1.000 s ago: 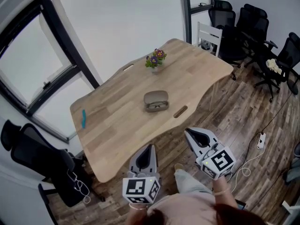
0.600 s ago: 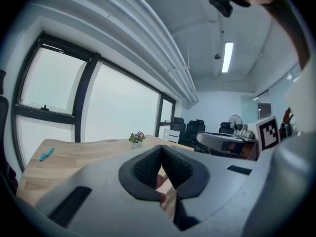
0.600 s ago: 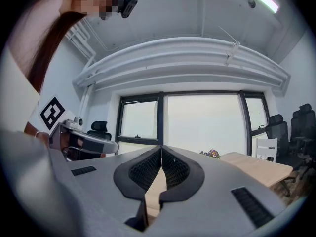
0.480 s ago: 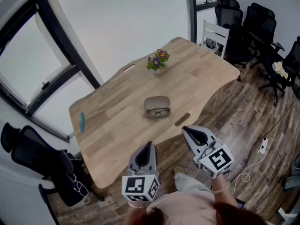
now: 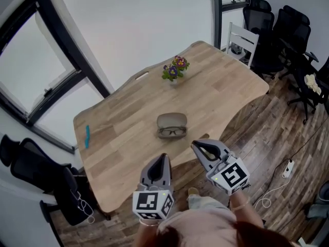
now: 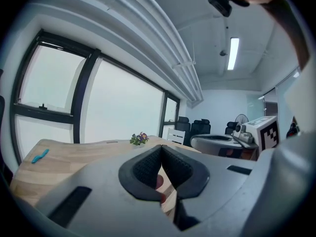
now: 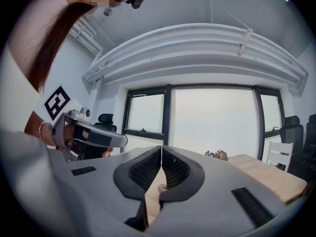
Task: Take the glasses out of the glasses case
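Taupe oval glasses case [image 5: 171, 120] lies open on the pale wooden table [image 5: 123, 133], with dark-framed glasses [image 5: 171, 132] in its near half. The left gripper [image 5: 162, 158] and right gripper [image 5: 198, 146] hover off the table's edge, jaws pressed together and empty. Removal has not yet begun.

This is an office meeting room. A long wooden table [image 5: 128, 133] fills the middle of the head view, with black swivel chairs [image 5: 288, 30] crowded at the upper right, another [image 5: 31, 163] at the lower left and a white chair [image 5: 241, 37] at the table's far end. Tall dark-framed windows [image 5: 139, 30] run across the upper left, a small pot of flowers [image 5: 175, 68] stands on the table, a power strip [image 5: 288, 168] lies on the plank floor [image 5: 267, 133] at the right, and a strip light [image 6: 233, 53] hangs overhead in the left gripper view.
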